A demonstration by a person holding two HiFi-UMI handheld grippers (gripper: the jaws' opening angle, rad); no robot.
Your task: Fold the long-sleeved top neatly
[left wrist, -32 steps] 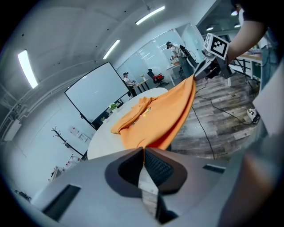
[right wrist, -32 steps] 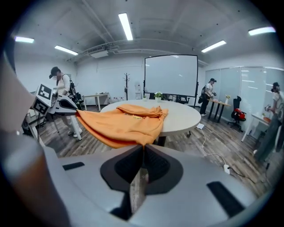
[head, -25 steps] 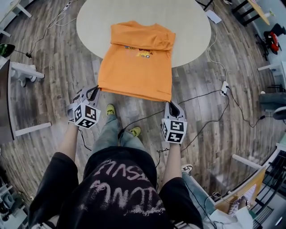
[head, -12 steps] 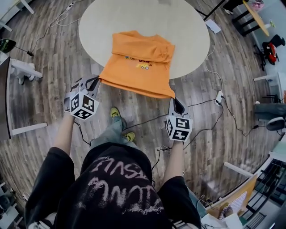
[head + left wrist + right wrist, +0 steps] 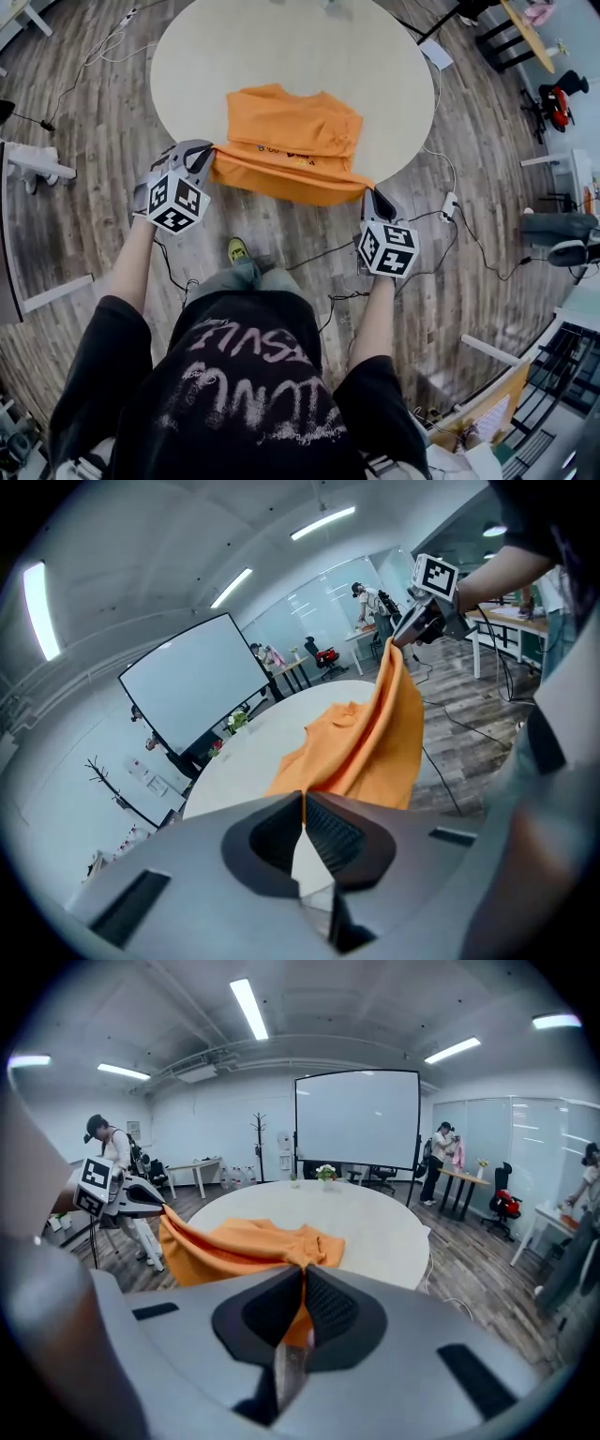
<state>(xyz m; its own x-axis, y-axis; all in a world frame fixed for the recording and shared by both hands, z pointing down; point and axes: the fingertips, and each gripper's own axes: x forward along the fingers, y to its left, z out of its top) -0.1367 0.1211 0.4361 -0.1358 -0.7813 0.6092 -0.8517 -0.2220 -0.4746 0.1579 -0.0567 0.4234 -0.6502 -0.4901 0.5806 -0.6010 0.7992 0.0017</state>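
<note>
The orange long-sleeved top (image 5: 291, 141) lies partly on the round pale table (image 5: 281, 47), its near hem lifted off the table edge and stretched between my two grippers. My left gripper (image 5: 204, 157) is shut on the hem's left corner. My right gripper (image 5: 373, 195) is shut on the right corner. In the left gripper view the orange top (image 5: 375, 733) runs from my jaws up to the other gripper (image 5: 422, 621). In the right gripper view the orange cloth (image 5: 234, 1246) spans from my jaws to the left gripper (image 5: 141, 1199). The top's far part with folded sleeves rests on the table.
Cables (image 5: 441, 225) trail over the wooden floor right of the table, with a power strip (image 5: 448, 202). White furniture legs (image 5: 37, 159) stand at the left. A projection screen (image 5: 356, 1119), desks and several people are in the room beyond the table.
Both grippers have risen and moved toward the table, carrying the hem with them. The hanging part of the top has shortened and bunches near the table edge.
</note>
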